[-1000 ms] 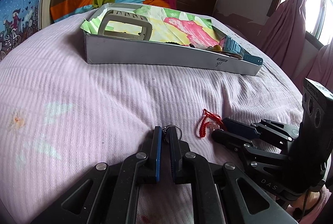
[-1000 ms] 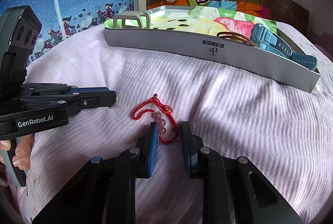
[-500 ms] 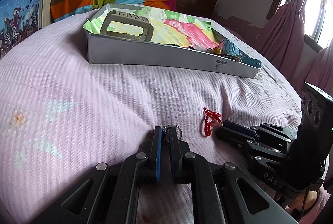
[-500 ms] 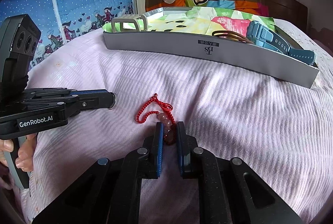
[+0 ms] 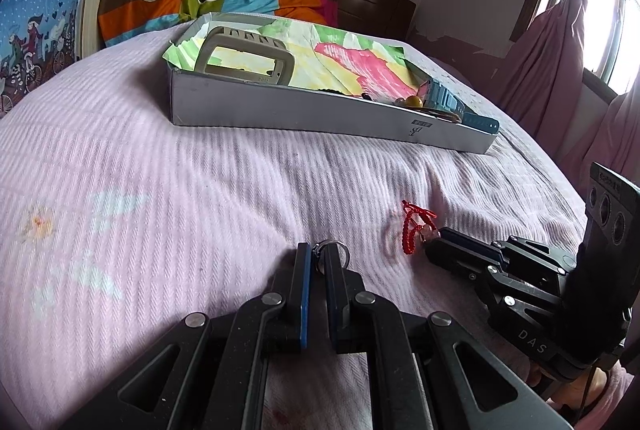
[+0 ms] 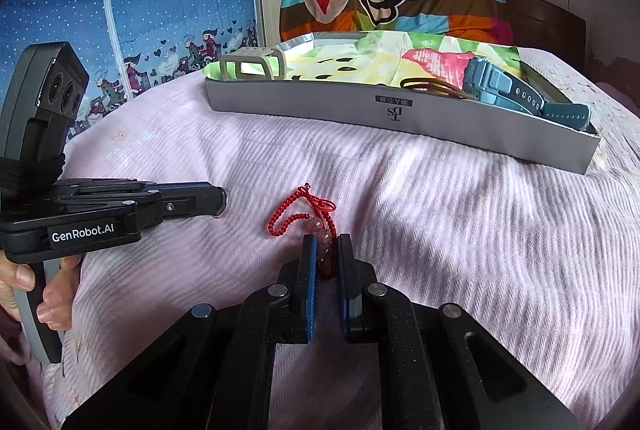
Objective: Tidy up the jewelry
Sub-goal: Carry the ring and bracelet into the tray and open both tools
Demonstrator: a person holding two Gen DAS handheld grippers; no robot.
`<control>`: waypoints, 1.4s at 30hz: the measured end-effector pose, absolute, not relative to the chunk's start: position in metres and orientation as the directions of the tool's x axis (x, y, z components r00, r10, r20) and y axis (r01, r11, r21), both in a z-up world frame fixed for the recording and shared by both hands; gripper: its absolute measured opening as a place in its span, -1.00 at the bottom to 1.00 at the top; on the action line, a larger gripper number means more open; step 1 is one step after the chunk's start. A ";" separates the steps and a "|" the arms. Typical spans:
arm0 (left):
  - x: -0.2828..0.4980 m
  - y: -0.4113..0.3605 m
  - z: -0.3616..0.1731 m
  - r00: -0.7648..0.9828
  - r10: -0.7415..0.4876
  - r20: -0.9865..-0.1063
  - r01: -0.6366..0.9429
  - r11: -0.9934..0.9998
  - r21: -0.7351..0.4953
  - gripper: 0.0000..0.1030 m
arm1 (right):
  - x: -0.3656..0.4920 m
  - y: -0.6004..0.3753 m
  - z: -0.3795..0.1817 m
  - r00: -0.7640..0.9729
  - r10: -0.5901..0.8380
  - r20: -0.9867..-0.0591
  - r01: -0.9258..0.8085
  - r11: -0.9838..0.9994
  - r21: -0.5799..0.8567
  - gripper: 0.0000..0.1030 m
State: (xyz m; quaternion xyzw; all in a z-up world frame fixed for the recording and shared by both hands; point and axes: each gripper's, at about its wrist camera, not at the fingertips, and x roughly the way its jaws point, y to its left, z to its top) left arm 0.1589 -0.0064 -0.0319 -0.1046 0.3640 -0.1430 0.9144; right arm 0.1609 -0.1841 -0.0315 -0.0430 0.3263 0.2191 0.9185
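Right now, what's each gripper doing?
Left gripper: shut on a silver ring.
Right gripper: shut on the red beaded bracelet.

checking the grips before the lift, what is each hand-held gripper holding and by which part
The left hand-held gripper pinches a small silver ring by its band. The right hand-held gripper clamps the red cord bracelet at its pink beads.
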 end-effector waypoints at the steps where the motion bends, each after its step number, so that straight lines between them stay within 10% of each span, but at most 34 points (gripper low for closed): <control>1: 0.158 -0.007 -0.031 0.698 -0.334 -0.633 0.185 0.938 -0.292 -0.87 | 0.160 -0.185 -0.031 0.694 0.376 -0.614 -0.429 0.901 0.066 -0.83; 42: 0.234 -0.045 0.059 0.824 -0.204 -0.528 0.144 0.978 -0.153 -0.87 | 0.224 -0.242 0.051 0.820 0.363 -0.443 -0.298 0.931 0.211 -0.83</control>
